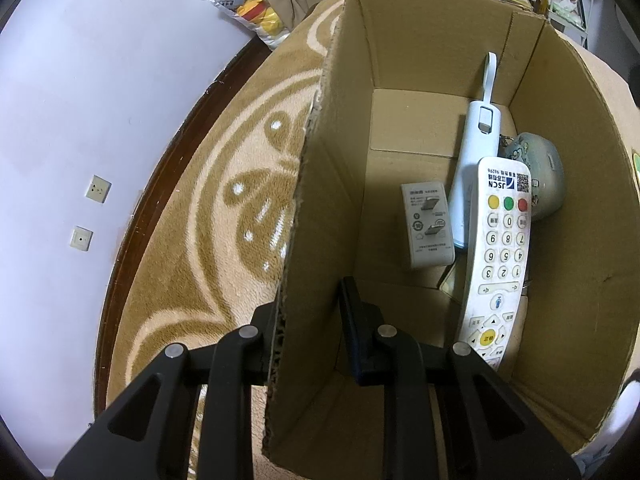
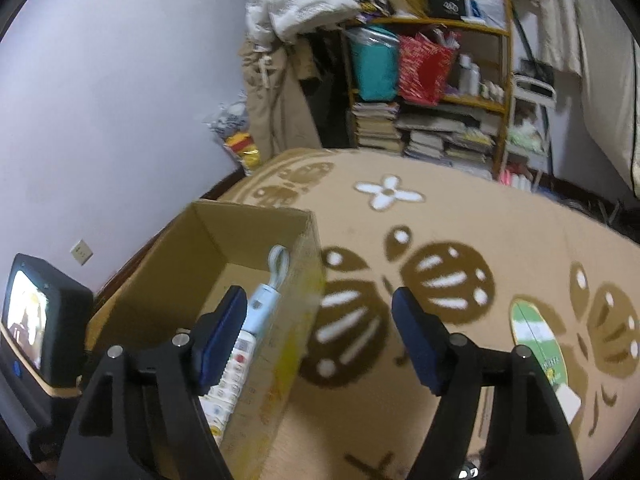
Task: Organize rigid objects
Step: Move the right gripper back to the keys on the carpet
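Left hand-held gripper (image 1: 310,316) clamped on cardboard box (image 1: 420,40) wall at 6 o'clock, steadying it; right hand-held gripper (image 2: 320,332) apart, empty, straddling rim after remote (image 1: 496,256) drop

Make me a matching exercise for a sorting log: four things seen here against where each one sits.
Things:
1. white remote
2. left gripper
3. right gripper
4. green oval card

Places:
a. lying on the patterned blanket
b. open, straddling the box's near wall
c. inside the cardboard box
d. shut on the box's side wall

Pairs: 1-c, 2-d, 3-b, 4-a
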